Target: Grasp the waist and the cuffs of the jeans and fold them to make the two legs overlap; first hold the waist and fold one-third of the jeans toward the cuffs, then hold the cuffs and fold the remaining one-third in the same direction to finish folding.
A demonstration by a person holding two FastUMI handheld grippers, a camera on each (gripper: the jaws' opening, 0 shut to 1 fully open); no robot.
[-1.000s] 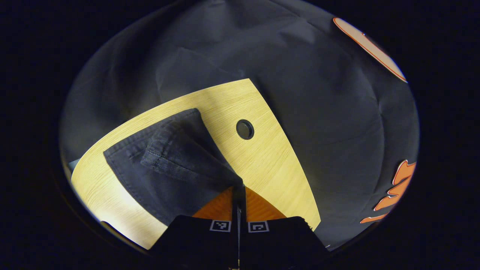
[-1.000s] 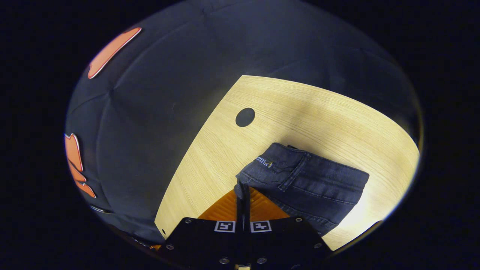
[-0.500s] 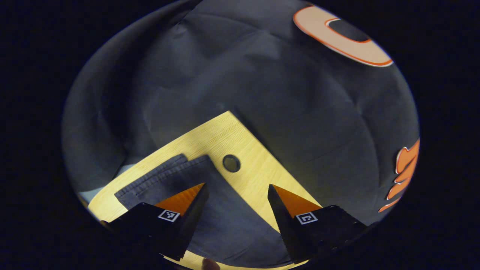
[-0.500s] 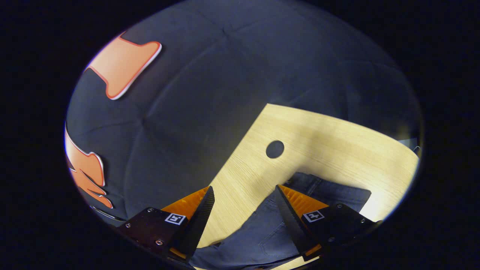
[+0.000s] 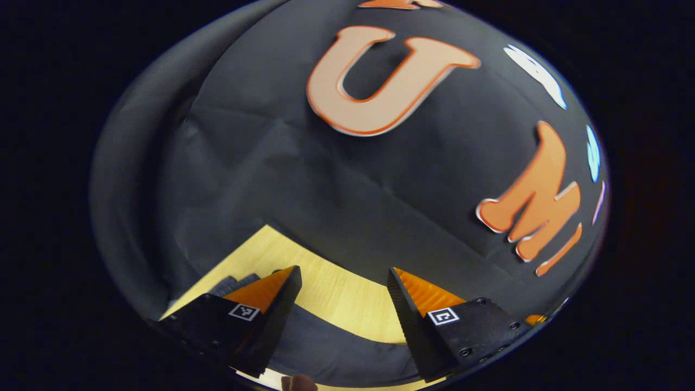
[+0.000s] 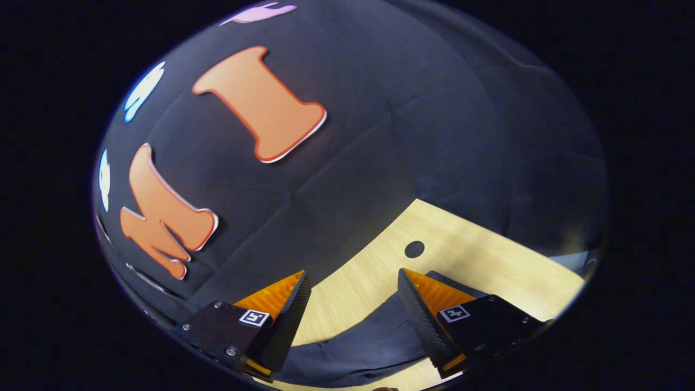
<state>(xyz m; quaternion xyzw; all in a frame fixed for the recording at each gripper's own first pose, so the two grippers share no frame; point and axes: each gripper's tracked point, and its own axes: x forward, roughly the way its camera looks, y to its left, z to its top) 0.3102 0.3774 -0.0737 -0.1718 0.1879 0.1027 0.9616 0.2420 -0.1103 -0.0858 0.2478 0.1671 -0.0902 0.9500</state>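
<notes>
The left gripper has its fingers spread wide with nothing between them; the jeans lie on the table just below and between the fingertips. The right gripper is likewise spread and empty, with the jeans lying between its fingers, low on the table.

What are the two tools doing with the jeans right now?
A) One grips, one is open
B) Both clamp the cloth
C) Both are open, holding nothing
C: the left tool and the right tool both have fingers spread apart, with the jeans lying on the table below them.
</notes>
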